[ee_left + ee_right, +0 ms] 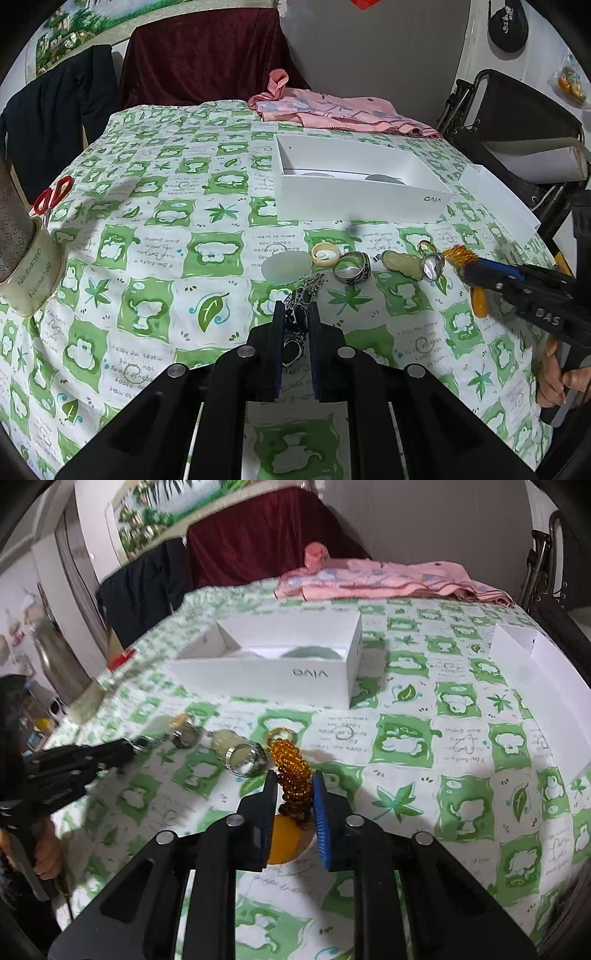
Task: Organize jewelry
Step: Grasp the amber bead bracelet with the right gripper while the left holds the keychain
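Note:
In the left wrist view my left gripper (296, 308) is shut on a dark metal bracelet with black stones (297, 323), whose far end trails on the tablecloth. Beyond it lie a frosted pale oval (286, 266), a cream ring (325, 254), a patterned silver ring (351, 266), a pale jade gourd pendant (402, 263) and a small gold ring (426, 245). In the right wrist view my right gripper (294, 775) is shut on an amber bead bracelet (286, 755), with an orange piece (284, 838) lying under it. An open white box (273, 675) stands behind the row.
The box lid (543, 672) lies at the right table edge. A pink cloth (343, 110) is bunched at the far edge. Red scissors (53, 195) and a tape roll (33, 269) sit at the left. A folded black chair (517, 110) stands beyond the right side.

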